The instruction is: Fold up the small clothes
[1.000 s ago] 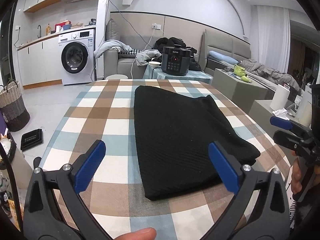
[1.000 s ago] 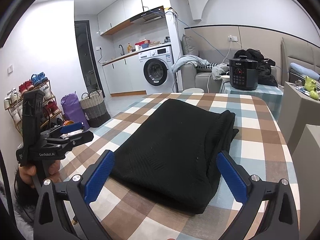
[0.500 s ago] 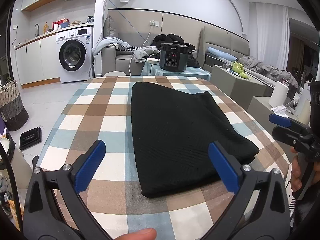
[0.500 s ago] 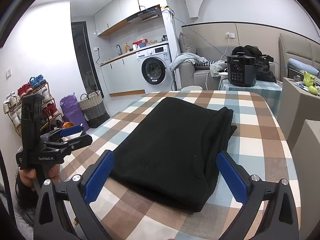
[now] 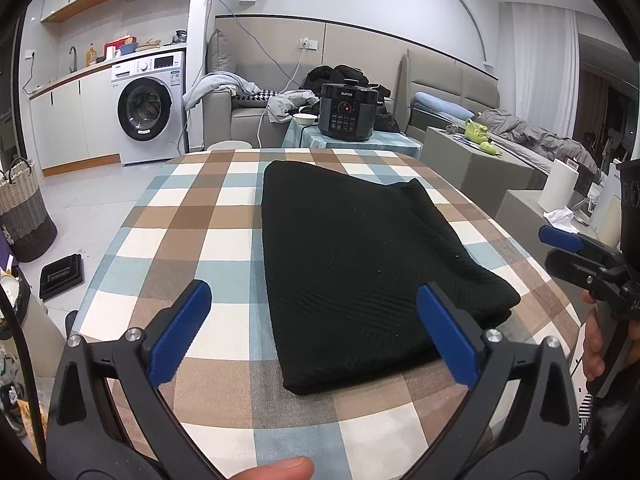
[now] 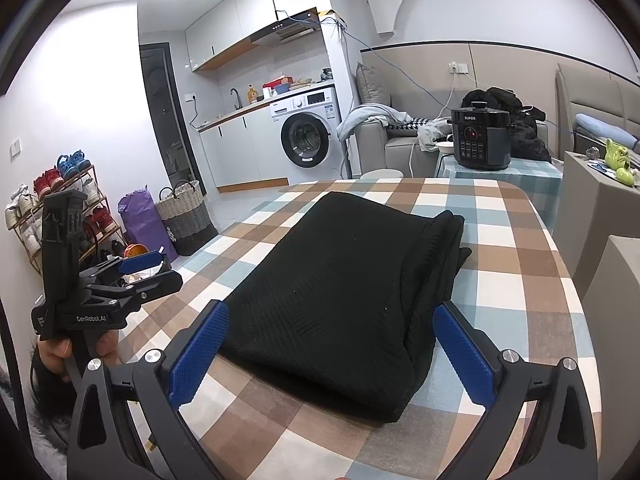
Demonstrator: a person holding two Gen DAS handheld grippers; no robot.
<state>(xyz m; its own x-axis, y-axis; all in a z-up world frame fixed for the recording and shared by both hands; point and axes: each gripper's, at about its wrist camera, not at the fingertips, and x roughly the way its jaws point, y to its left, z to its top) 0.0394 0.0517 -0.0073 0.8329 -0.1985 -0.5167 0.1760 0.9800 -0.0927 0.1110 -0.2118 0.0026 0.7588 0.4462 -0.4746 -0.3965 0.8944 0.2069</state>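
Lying beyond spread fingers [image 5: 182,334] — black garment [image 5: 360,256]

The table [image 5: 224,220] runs off the bottom edge, its near rim hidden behind the tongs.

Black knit garment [image 5: 360,264], brown/blue/white check tablecloth [image 5: 192,216], blue-padded black tongs [image 5: 316,320], white washer [image 5: 148,108]

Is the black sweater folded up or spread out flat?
Folded. The black sweater lies as a compact rectangle on the checked tablecloth, with stacked layers showing along its right edge.
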